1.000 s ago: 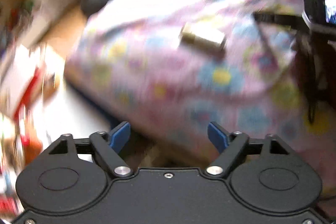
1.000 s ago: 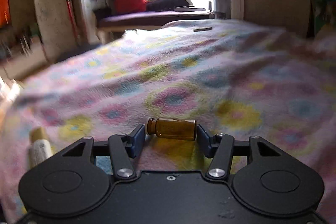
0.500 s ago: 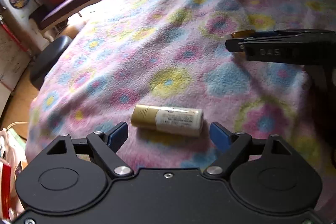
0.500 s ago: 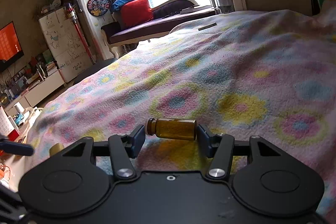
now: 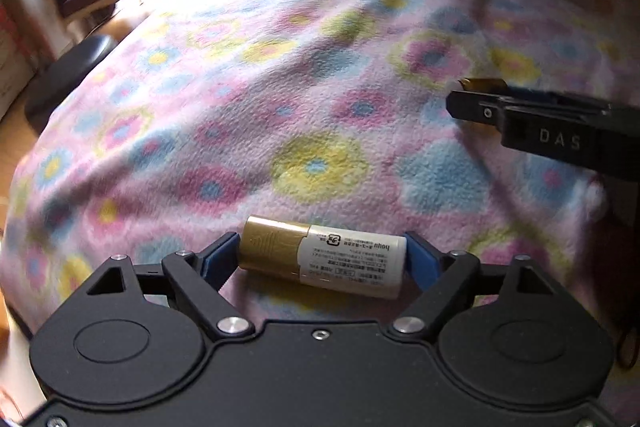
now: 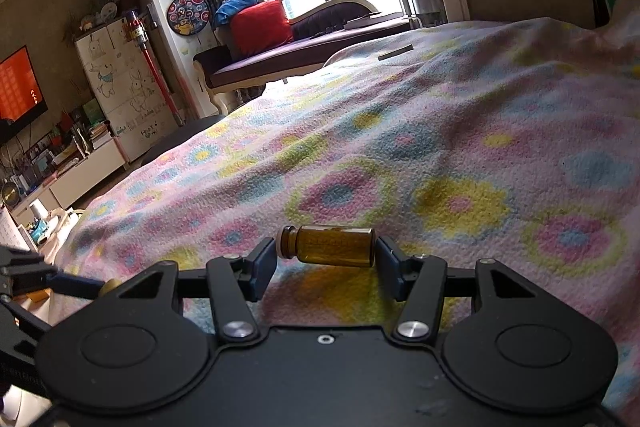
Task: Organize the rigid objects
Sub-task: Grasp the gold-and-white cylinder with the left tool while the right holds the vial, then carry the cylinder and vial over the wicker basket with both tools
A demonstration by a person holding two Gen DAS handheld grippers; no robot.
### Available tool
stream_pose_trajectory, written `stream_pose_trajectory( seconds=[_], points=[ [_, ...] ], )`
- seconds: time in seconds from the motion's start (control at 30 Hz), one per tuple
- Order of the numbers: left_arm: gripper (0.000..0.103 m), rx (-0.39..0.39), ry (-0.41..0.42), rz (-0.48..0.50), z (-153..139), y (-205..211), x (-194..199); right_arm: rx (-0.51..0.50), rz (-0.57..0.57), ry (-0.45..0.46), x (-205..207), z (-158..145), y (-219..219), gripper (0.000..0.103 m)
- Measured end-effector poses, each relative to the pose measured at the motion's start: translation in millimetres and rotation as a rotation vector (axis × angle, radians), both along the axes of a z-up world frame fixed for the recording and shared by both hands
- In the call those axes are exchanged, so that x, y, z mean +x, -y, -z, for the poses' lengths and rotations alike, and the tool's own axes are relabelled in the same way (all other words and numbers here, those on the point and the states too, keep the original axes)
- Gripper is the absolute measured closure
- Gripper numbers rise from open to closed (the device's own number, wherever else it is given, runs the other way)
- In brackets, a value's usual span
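Note:
A white tube with a gold cap (image 5: pixel 322 258) lies sideways on the flowered blanket (image 5: pixel 312 115). My left gripper (image 5: pixel 323 259) has its blue pads against both ends of the tube, shut on it. My right gripper (image 6: pixel 327 254) is shut on a small amber glass vial (image 6: pixel 329 245), held sideways just above the blanket (image 6: pixel 400 155). The right gripper (image 5: pixel 472 98) with the vial (image 5: pixel 482 84) also shows at the right of the left wrist view. The left gripper's finger and the gold cap (image 6: pixel 109 283) show at the lower left of the right wrist view.
A flat dark object (image 6: pixel 395 52) lies far back on the blanket. A dark round stool (image 5: pixel 68 67) stands beside the bed's left edge. A purple chaise with a red cushion (image 6: pixel 260 27) stands by the window. Cabinets and clutter (image 6: pixel 120 87) line the left wall.
My left gripper swung onto the bed, came up to the white tube and closed its pads on both ends. My right gripper kept hold of the amber vial and barely moved.

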State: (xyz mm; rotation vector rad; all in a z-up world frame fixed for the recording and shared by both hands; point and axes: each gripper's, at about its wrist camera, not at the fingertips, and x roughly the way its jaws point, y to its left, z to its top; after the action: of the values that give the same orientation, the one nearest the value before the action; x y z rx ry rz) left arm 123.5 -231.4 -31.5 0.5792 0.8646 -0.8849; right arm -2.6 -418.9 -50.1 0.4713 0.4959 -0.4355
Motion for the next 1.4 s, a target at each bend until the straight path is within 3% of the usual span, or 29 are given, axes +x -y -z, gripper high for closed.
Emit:
stream_pose_trajectory(
  seconds=[0.23, 0.4, 0.57, 0.8, 1.0, 1.4],
  points=[
    [0.021, 0.071, -0.033, -0.298, -18, -16, -21, 0.016, -0.006, 0.035, -1, 2, 2, 0.049],
    [0.021, 0.048, -0.136, -0.482, -46, -60, -38, 0.018, -0.005, 0.043, -2, 1, 1, 0.049],
    [0.021, 0.054, -0.131, -0.613, -69, -105, -55, 0.025, -0.001, 0.042, -2, 1, 1, 0.049],
    [0.021, 0.025, -0.14, -0.706, -82, -156, -85, 0.007, -0.003, -0.025, 8, -3, 0, 0.049],
    [0.021, -0.001, -0.159, -0.769, -82, -195, -102, -0.125, -0.045, -0.185, 19, -21, -31, 0.05],
    [0.021, -0.069, -0.155, -0.85, -87, -245, -113, -0.045, -0.415, -0.332, -25, -85, -161, 0.049]
  ],
)
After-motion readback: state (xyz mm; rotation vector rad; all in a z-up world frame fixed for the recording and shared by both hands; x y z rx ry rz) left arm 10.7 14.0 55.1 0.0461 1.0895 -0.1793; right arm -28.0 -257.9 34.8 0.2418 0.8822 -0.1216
